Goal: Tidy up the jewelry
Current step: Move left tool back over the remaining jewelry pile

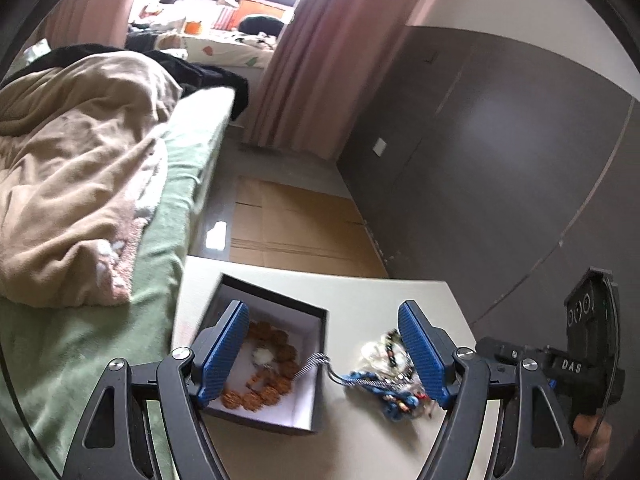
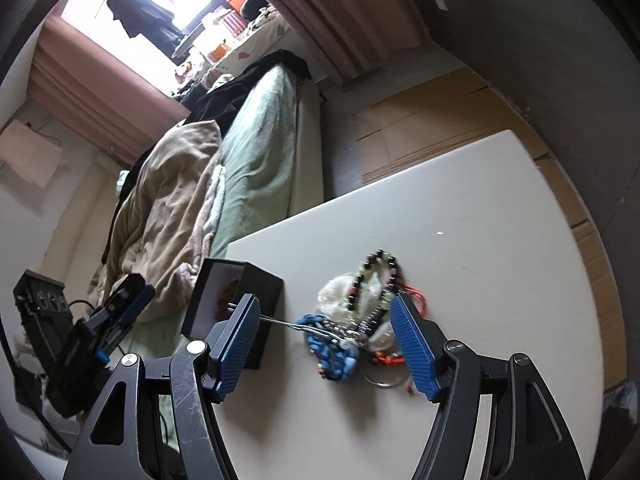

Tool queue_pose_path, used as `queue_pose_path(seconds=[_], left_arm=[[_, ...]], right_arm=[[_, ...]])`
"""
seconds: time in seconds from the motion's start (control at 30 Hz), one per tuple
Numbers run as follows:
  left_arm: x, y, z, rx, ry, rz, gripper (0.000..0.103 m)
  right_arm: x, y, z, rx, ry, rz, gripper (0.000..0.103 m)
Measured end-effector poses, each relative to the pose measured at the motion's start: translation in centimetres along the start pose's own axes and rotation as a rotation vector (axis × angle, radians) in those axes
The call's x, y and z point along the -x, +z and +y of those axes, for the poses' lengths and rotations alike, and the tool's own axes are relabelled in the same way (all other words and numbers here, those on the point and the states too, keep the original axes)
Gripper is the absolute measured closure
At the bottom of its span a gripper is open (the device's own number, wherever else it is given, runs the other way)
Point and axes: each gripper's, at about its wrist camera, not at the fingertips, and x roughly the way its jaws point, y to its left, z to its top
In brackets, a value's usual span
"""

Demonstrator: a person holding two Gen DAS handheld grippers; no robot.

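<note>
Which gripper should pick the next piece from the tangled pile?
Right. The right gripper is open with the tangled jewelry pile between its fingers; the left gripper straddles the black box's wall.

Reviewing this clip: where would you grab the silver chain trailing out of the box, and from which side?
Grip the silver chain on its free span between the box rim and the jewelry pile, coming from above; there it likely hangs clear of the tangle.
</note>
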Motion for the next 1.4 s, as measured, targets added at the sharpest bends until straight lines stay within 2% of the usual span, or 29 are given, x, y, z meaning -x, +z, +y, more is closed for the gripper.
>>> queue_pose_path(seconds=[0.2, 0.37, 0.5, 0.67, 0.73, 0.87, 1.03, 1.17, 1.4], left_arm=[[-0.9, -1.7, -2.7, -0.061, -0.031, 0.056, 0.027], [-2.1, -2.7, -3.9, -0.068, -0.052, 0.111, 0.041], [-3.4, -2.8, -5.4, -0.071, -0.085, 0.161, 0.057], [-5.3, -3.0, -7.4, -0.08, -0.1, 0.245, 0.069], [-6.4, -3.2, -7.9, -0.075, -0.094, 0.283, 0.072], [-8.7, -4.0, -9.4, -0.093, -0.079, 0.357, 0.072], [-11.1, -5.1, -10.3, -0.098, -0.029, 0.434, 0.075], [-12.5, -5.6, -10.5, -0.095, 0.01, 0.47, 0.075], [-14.4, -6.5, -11.0, -0.128, 0.121, 0.51, 0.075]], right_arm=[[1.8, -0.8, -1.2, -0.026, -0.038, -0.022, 0.035], [3.1, -1.3, -2.7, -0.063, -0.075, -0.03, 0.035], [3.9, -1.1, -4.0, -0.104, -0.081, -0.041, 0.035], [4.6, -0.8, -5.1, -0.132, -0.075, -0.042, 0.035], [4.7, -0.7, -5.6, -0.138, -0.074, -0.035, 0.035], [4.7, -0.6, -6.4, -0.164, -0.082, -0.027, 0.035], [5.5, -0.3, -7.8, -0.202, -0.079, -0.04, 0.035], [6.1, -0.2, -8.5, -0.227, -0.07, -0.049, 0.035], [6.4, -0.2, -8.8, -0.232, -0.067, -0.047, 0.035]])
